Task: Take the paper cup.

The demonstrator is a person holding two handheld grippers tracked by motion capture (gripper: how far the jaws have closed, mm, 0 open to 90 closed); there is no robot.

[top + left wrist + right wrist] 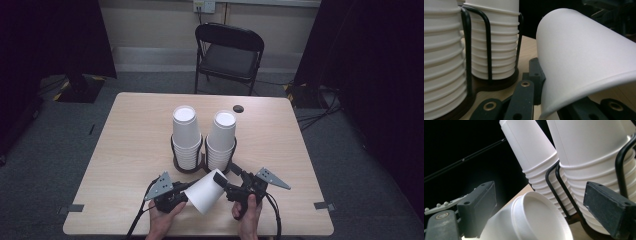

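From above, a single white paper cup (204,191) lies tilted near the front edge of the pale wooden table (130,145), held off the surface between the two tools. Its long axis runs from lower left to upper right: the wide rim faces the person's left hand (164,220), the closed base points toward the right black gripper (223,181). The left black gripper (184,192) is mostly hidden behind the cup, so its jaw ends are hard to make out here. Just behind stand two stacks of upside-down white paper cups (186,136) in a black wire holder (202,150). A black folding chair (227,55) sits beyond the table.

In the left gripper view, the cup's wall (584,62) sits between the jaws, its rim bent out of round and cut off at the frame's edge; the left gripper is closed on it. The stacks (442,62) rise close at the left.

In the right gripper view, the cup's round base (536,220) faces the camera, between jaws spread wide apart. One jaw overlaps the cup's side, though I cannot tell whether it touches.
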